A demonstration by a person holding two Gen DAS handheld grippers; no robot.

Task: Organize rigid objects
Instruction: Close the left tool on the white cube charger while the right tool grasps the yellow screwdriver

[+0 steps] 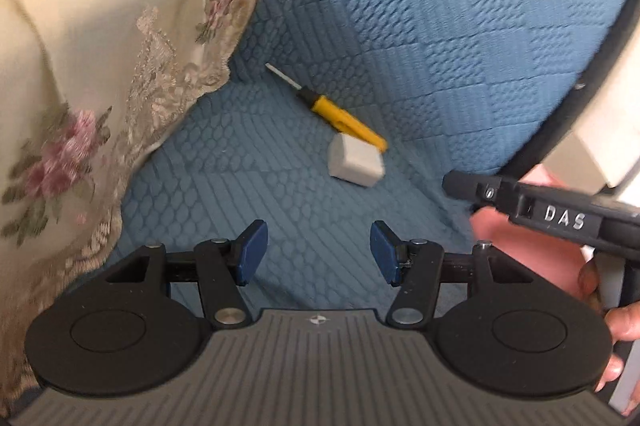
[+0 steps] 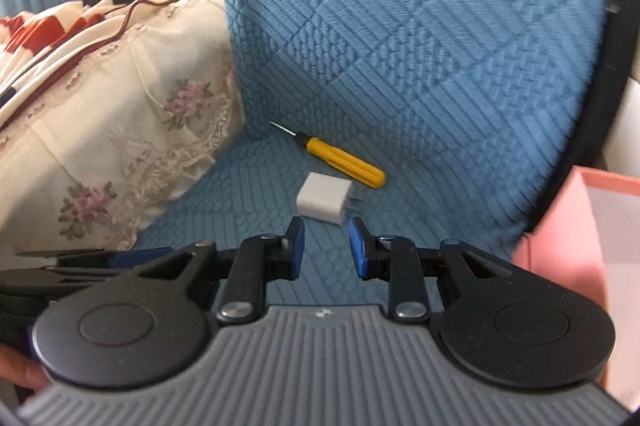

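Note:
A yellow-handled screwdriver lies on the blue quilted seat, its thin tip toward the seat's back corner. A white plug adapter rests just in front of the handle, prongs to the right. My left gripper stands open above the seat, short of both objects, nothing between its blue pads. My right gripper has a narrow gap between its pads, empty, just short of the adapter. The right gripper's black body and a hand also show at the left view's right edge.
A cream floral lace-edged cover drapes at the left of the seat. The blue quilted backrest rises behind the objects. A pink open box stands at the right. A red-patterned cloth lies far left.

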